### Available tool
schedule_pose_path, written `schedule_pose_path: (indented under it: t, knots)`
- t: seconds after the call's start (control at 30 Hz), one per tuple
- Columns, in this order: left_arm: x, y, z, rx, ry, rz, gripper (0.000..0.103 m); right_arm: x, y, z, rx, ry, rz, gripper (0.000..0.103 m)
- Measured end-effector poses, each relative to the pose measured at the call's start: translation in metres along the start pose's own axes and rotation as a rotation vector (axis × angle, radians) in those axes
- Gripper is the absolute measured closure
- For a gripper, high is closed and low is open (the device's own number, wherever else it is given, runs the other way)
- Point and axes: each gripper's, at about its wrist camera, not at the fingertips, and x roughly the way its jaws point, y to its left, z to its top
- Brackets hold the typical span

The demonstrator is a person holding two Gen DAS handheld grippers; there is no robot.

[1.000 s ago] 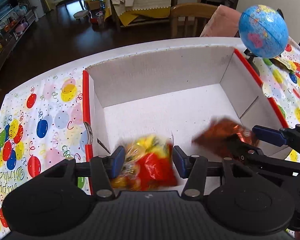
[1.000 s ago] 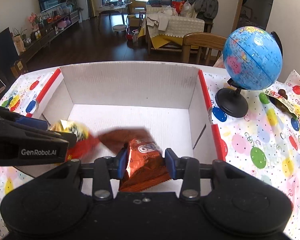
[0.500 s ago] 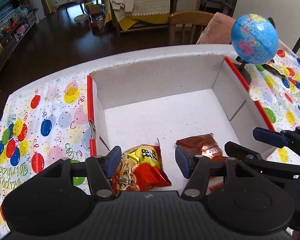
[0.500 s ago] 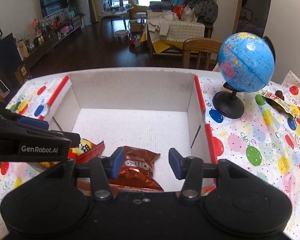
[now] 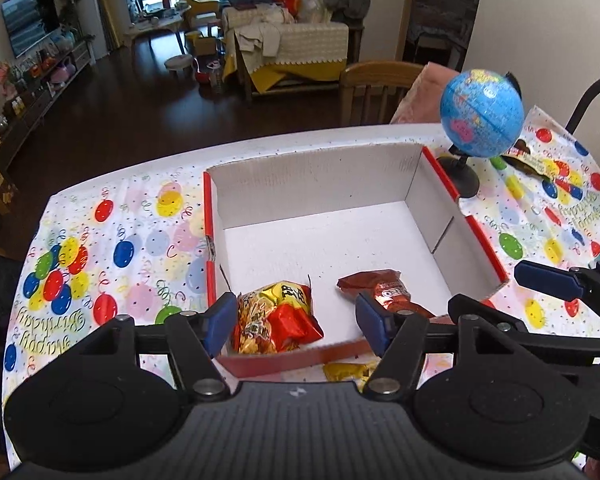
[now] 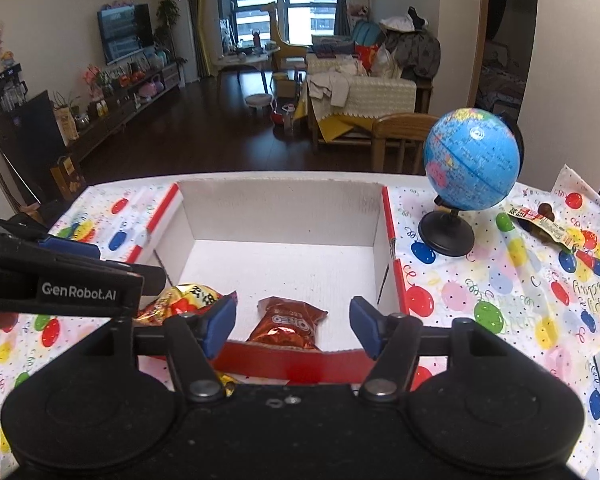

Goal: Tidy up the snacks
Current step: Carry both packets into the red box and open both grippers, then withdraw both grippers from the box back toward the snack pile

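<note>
A second ago each claw pinched a packet over the box (image 5: 312,176); both packets now lie loose on the box floor, near its front wall; the left gripper (image 5: 294,322) and right gripper (image 6: 292,324) have lifted clear, jaws opening, spread and empty; the yellow-red packet (image 5: 276,318) sits left of the brown packet (image 6: 288,322); the box rests on a balloon-print cloth (image 5: 120,248), a globe (image 6: 470,164) just right of it; a living room lies beyond.

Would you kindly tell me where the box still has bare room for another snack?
The box floor is bare from its back wall to the yellow-red bag and brown packet, which crowd the near wall.
</note>
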Motion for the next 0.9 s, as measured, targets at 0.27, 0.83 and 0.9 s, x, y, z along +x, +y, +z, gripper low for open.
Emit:
schedule_pose_path:
  t: [0.27, 0.83, 0.9]
  knots:
    - [-0.036, -0.003, -0.015, -0.020, -0.041, 0.009, 0.034, -0.033, -0.001, -0.008, -0.003, -0.046, 0.018, 0.029]
    - [-0.089, -0.016, -0.055, -0.053, -0.088, -0.022, 0.012, -0.084, -0.008, -0.035, 0.017, -0.111, 0.068, 0.002]
    - [-0.091, -0.013, -0.061, -0.073, -0.085, -0.039, 0.005, -0.087, -0.008, -0.042, 0.023, -0.108, 0.084, 0.001]
